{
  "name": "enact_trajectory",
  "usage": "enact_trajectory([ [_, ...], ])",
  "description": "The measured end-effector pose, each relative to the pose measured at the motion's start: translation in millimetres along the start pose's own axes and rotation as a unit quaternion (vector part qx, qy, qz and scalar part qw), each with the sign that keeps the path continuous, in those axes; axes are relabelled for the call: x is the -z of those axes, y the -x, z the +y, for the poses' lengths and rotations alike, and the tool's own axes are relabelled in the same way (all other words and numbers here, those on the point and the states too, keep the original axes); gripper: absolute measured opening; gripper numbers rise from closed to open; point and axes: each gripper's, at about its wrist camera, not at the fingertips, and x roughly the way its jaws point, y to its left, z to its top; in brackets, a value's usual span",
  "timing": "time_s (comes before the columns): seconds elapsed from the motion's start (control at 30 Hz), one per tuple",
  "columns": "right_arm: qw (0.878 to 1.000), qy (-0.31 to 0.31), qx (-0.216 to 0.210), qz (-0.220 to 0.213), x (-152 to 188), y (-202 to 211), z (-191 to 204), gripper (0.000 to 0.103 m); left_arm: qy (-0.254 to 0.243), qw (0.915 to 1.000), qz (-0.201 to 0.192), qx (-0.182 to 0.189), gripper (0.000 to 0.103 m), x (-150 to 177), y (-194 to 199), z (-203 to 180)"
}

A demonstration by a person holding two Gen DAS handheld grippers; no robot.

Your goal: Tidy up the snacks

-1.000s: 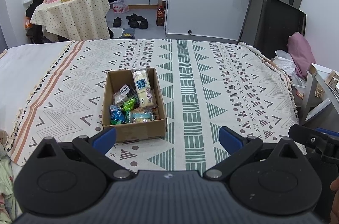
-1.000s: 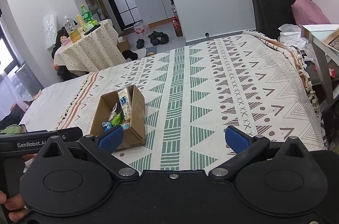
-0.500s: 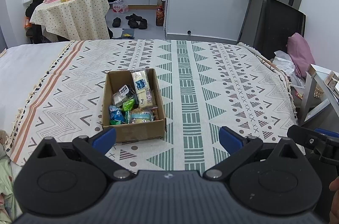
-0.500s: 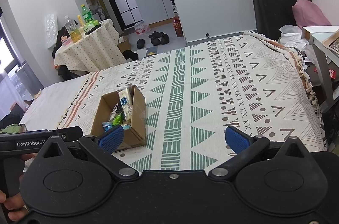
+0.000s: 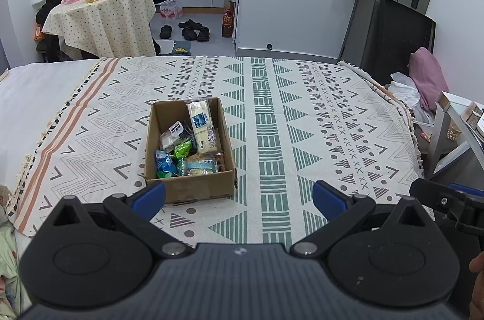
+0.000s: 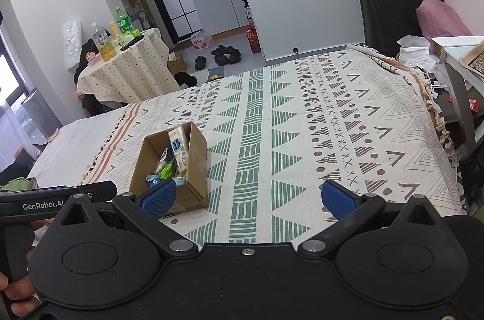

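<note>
Left wrist view shows the cardboard box [image 5: 190, 150] of snack packets [image 5: 189, 143] on the bed [image 5: 302, 120], ahead and left of the left gripper [image 5: 239, 196], whose jaws are spread and empty. The right gripper [image 6: 247, 197] is likewise released. Packets look light, soft and crinkly, probably slippery; pinch each across its flat middle.

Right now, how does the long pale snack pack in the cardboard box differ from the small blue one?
The long pale pack leans against the box's far right wall, reaching its rim; the blue pack lies low at the near left. The pale pack is much longer. Both are sealed wrappers inside the box.
</note>
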Motion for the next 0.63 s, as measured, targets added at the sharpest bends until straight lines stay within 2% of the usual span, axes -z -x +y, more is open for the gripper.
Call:
enact_trajectory([
  [0.63, 1.000, 0.001, 0.000, 0.005, 2.9, -0.7, -0.5, 0.103, 0.002, 1.0000, -0.002, 0.004, 0.103, -1.4, 2.4, -0.4],
])
